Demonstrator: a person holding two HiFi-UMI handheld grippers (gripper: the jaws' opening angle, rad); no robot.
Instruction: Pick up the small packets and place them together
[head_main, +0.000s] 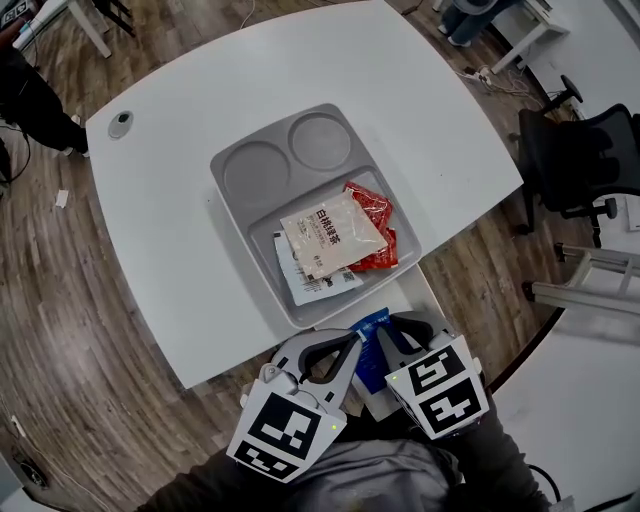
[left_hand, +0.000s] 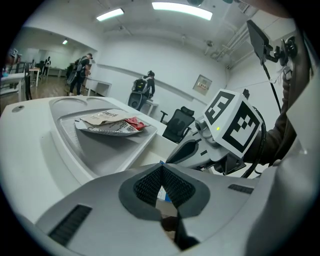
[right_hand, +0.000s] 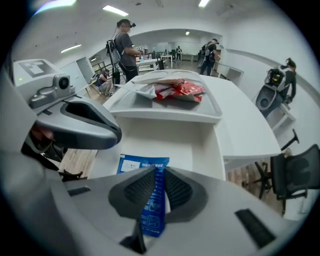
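Note:
A blue packet stands on edge between my right gripper's pads, its far end lying flat on a white ledge. In the head view this blue packet shows just beyond my right gripper. My left gripper hovers beside it, its pads meeting at the tips with nothing between them. On the table a grey tray holds a white printed packet, a red packet and another white packet beneath.
The tray has two round wells at its far end. The white table's near edge lies left of the grippers. A black office chair stands at the right. Several people stand in the room behind.

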